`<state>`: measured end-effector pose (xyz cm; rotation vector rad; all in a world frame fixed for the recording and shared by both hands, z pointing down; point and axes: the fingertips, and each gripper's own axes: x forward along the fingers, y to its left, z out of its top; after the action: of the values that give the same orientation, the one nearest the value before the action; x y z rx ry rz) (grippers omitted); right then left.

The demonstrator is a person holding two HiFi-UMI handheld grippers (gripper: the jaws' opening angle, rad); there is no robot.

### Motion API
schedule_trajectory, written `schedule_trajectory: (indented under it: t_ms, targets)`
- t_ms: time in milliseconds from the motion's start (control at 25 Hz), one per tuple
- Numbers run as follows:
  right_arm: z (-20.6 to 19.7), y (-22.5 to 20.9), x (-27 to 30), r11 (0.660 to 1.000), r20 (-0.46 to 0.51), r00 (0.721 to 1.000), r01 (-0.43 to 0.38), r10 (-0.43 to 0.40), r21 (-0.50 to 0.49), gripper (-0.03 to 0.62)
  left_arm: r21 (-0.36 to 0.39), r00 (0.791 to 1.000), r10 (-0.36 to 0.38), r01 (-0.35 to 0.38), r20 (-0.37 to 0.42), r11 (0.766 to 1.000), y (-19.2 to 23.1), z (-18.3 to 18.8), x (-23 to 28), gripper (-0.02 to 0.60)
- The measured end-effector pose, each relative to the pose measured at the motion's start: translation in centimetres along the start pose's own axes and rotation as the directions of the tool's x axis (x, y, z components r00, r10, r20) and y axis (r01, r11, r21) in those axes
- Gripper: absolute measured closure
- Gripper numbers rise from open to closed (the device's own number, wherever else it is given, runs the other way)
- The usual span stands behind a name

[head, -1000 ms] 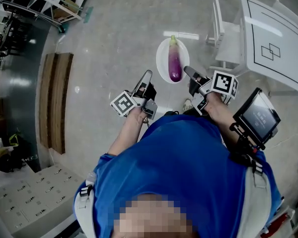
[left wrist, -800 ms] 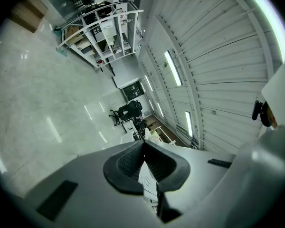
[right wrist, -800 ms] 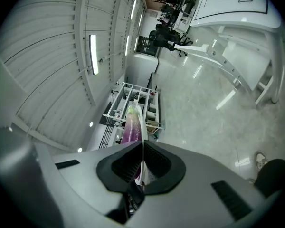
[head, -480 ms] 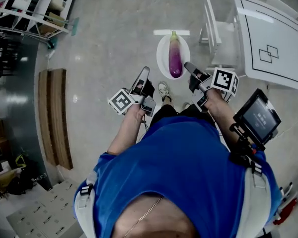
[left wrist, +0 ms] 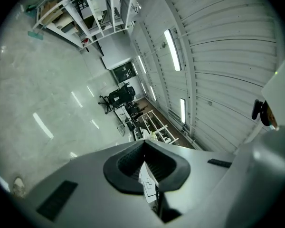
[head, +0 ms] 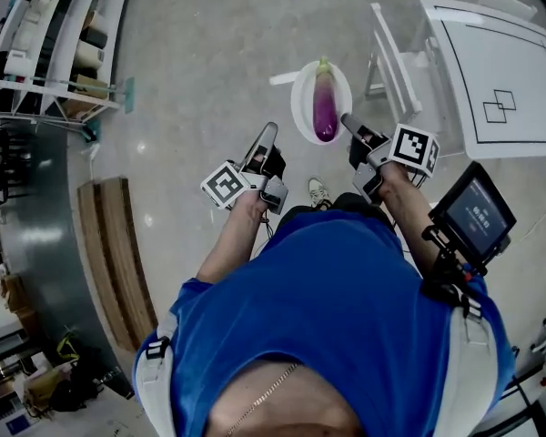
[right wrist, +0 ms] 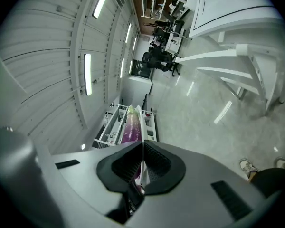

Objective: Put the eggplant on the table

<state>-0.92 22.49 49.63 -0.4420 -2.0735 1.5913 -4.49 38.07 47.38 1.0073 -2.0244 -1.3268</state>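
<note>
Just past R gripper (head: pixel 347 119) jaws, eggplant (head: pixel 325 107) on plate (head: pixel 295 103), rim pinched

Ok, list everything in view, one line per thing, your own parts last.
eggplant: one, purple with a green stem, lying on the plate
plate: one, white, held above the floor
table: one, white with black square outlines, upper right
frame: one, white, maybe a chair, beside the table
shelving rack: one, white, upper left
wooden slats: two, brown, side by side on the floor, left
screen: one, dark, by the right forearm
shoe: one, white, on the floor
shirt: one, blue, bottom centre
left tongs: one, grey, shut, empty
right tongs: one, grey, shut on the plate's rim
</note>
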Motion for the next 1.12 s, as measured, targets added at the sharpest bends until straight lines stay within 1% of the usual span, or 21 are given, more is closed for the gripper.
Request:
schedule_trajectory:
  t_ms: [200, 320, 440, 640, 760, 880, 1000, 1120]
  targets:
    - [1.6, 0.2, 3.6, 1.0, 0.081, 0.997, -0.011, 0.01, 0.009, 0.58, 0.014, 0.998, -0.027, 0.028, -0.058, 1.0, 2.1, 3.4, 1.9, 0.574]
    - [2.6, 0.0, 4.8, 1.0, 0.12, 0.993, -0.006, 0.005, 0.012, 0.58, 0.016, 0.995, -0.048, 0.05, -0.082, 0.999, 3.0, 4.5, 3.0, 0.574]
    - [3.8, -0.1, 5.5, 1.0, 0.147, 0.989, 0.01, -0.011, 0.011, 0.58, -0.005, 0.993, -0.066, 0.066, -0.099, 0.998, 3.4, 5.2, 4.3, 0.574]
    - [6.7, -0.5, 6.3, 1.0, 0.194, 0.981, 0.023, -0.026, 0.019, 0.58, -0.018, 0.987, -0.088, 0.086, -0.131, 0.996, 3.9, 6.3, 7.7, 0.574]
    - [9.6, -0.7, 6.9, 1.0, 0.222, 0.975, 0.021, -0.026, 0.023, 0.58, -0.018, 0.984, -0.096, 0.094, -0.152, 0.995, 4.1, 7.1, 10.9, 0.574]
    - [14.3, -1.5, 7.6, 0.999, 0.245, 0.969, 0.017, -0.024, 0.029, 0.58, -0.006, 0.979, -0.105, 0.106, -0.175, 0.994, 4.2, 7.8, 16.0, 0.574]
    - [18.4, -2.5, 7.9, 0.999, 0.271, 0.962, 0.012, -0.022, 0.037, 0.58, 0.022, 0.972, -0.108, 0.115, -0.208, 0.993, 4.4, 8.1, 20.7, 0.574]
    - [20.3, -2.4, 7.7, 0.999, 0.302, 0.953, 0.017, -0.027, 0.035, 0.58, 0.002, 0.966, -0.131, 0.135, -0.222, 0.991, 3.8, 8.4, 23.0, 0.574]
